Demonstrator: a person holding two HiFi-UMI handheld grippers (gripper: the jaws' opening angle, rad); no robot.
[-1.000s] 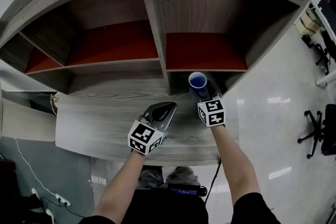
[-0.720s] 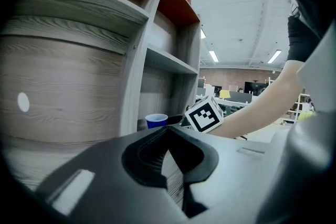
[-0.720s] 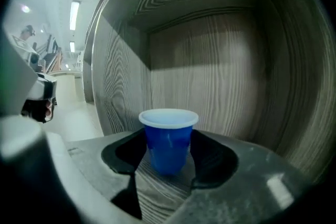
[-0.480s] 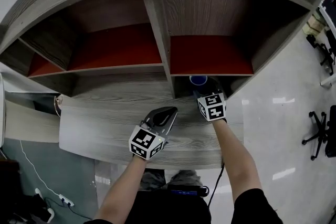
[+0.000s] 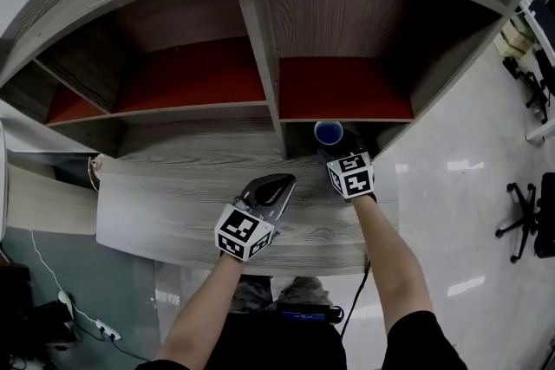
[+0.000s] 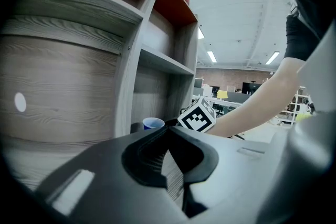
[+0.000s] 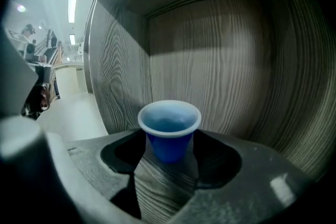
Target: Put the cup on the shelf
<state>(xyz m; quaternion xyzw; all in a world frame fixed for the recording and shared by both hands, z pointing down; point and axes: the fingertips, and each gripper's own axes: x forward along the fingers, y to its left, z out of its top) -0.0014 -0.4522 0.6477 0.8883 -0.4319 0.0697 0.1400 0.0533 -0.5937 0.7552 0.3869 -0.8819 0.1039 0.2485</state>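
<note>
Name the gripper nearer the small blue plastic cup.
Right. The right gripper, jaws just opening, flanks the small blue plastic cup inside the wooden shelf. The left gripper sits shut over the wooden desk, to the cup's left.

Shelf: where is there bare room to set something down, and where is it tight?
Both red shelf floors, left and right of the divider, are bare. So is the wooden board left of the left gripper. Tight spot: the lower right bay, where the cup stands between the jaws of the right gripper.
</note>
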